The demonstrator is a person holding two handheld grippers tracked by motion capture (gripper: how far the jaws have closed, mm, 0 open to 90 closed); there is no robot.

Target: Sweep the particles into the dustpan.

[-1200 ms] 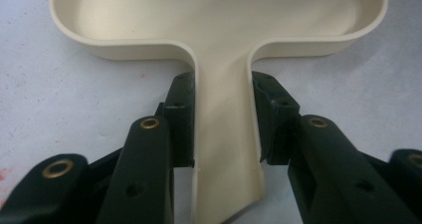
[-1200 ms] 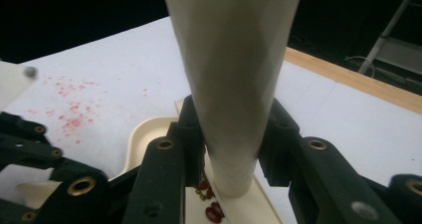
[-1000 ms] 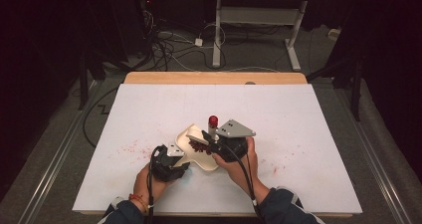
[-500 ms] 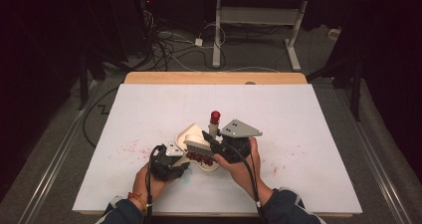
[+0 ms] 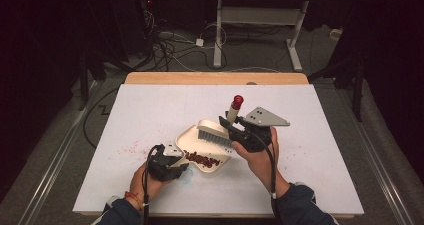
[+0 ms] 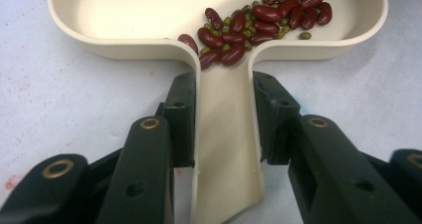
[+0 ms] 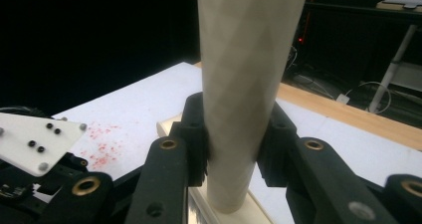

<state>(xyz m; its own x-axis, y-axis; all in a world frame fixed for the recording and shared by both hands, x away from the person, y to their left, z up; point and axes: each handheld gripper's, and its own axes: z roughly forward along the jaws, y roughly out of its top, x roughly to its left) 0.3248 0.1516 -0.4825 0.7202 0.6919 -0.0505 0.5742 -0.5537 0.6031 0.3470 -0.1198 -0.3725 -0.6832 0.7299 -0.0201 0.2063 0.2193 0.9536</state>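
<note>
Dustpan handle (image 6: 225, 134) between left fingers (image 6: 181, 114), brush handle (image 7: 246, 84) between right fingers (image 7: 196, 129)

A white table top (image 5: 150, 110) carries faint red specks (image 5: 127, 147) near its left front, with more at the right (image 5: 300, 155). A wooden strip (image 5: 215, 78) runs along its far edge. Behind, on the dark floor, lie tangled cables (image 5: 170, 45), and a white desk frame (image 5: 260, 20) stands there
</note>
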